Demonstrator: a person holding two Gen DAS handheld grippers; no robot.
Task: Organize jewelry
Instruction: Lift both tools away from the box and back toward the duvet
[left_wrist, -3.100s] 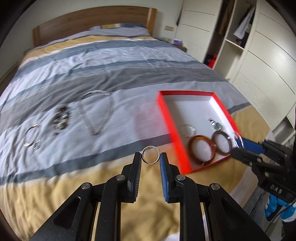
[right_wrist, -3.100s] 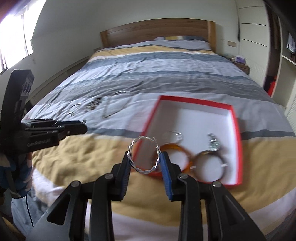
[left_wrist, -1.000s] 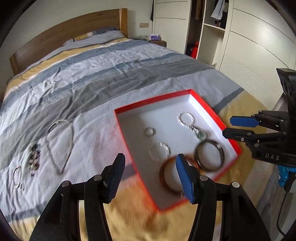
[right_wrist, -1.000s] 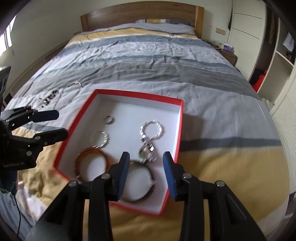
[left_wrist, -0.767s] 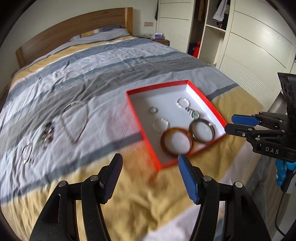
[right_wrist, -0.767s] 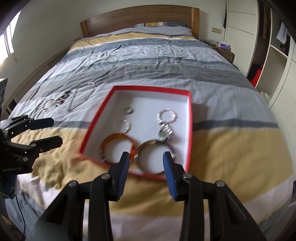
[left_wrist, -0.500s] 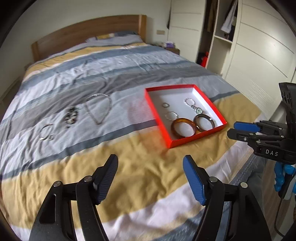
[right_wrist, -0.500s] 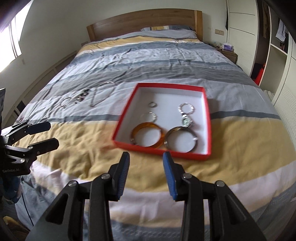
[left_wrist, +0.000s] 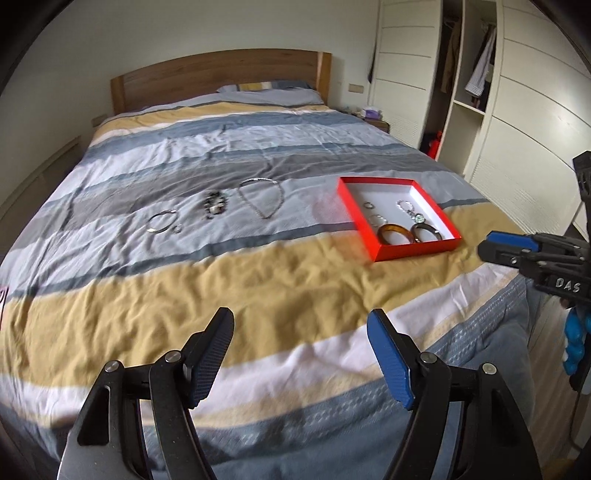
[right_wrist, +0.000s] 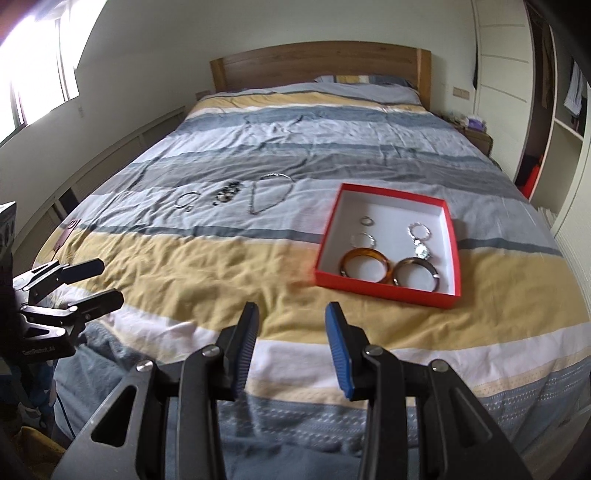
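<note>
A red box (left_wrist: 354, 218) (right_wrist: 384, 291) with a white inside sits on the striped bedspread at the right. In it lie an amber bangle (right_wrist: 365, 252), a dark bangle (right_wrist: 415, 261), a watch-like piece (right_wrist: 422, 252) and several silver rings. Further left on the bed lie a chain necklace (left_wrist: 258, 181) (right_wrist: 275, 176), a beaded bracelet (left_wrist: 214, 205) (right_wrist: 226, 194) and a silver hoop (left_wrist: 151, 227) (right_wrist: 186, 199). My left gripper (left_wrist: 300, 317) (right_wrist: 109, 280) hangs open and empty over the bed's near edge. My right gripper (right_wrist: 291, 308) (left_wrist: 484, 247) is open too, with nothing in it, well short of the box.
A wooden headboard (left_wrist: 218, 77) closes the far end of the bed. White wardrobes (left_wrist: 517, 129) with open shelves line the right side, and a nightstand (left_wrist: 373, 118) stands beside them. A window (right_wrist: 33, 66) is on the left wall. A small dark item (right_wrist: 68, 230) lies at the bed's left edge.
Both grippers have drawn back from the box toward the foot of the bed and risen a little. The ring and hoop held earlier now lie in the box. The left jaws widened.
</note>
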